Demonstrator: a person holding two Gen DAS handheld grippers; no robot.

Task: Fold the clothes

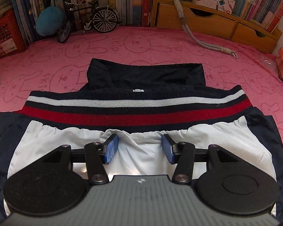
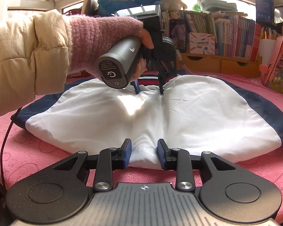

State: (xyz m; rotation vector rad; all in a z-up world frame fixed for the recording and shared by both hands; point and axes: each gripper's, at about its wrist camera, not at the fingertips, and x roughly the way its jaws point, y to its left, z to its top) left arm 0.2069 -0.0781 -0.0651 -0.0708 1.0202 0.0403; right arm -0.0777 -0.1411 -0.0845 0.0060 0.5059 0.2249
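The jacket [image 2: 179,116] lies folded across the pink cloth [image 2: 254,162] between both grippers — right gripper [image 2: 144,154] pinching its near white edge, left gripper [image 2: 149,90] parted (pads on the far edge, nothing gripped) by the striped hem [image 1: 122,111].

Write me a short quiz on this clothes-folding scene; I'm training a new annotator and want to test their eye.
1. True or false: the jacket lies on a pink cloth.
2. The right tongs are shut on: A the jacket's white edge; B the pink cloth; C nothing.
3. Fill in: the model standing before the books is a ____.
Key: 1 true; 2 A; 3 bicycle.
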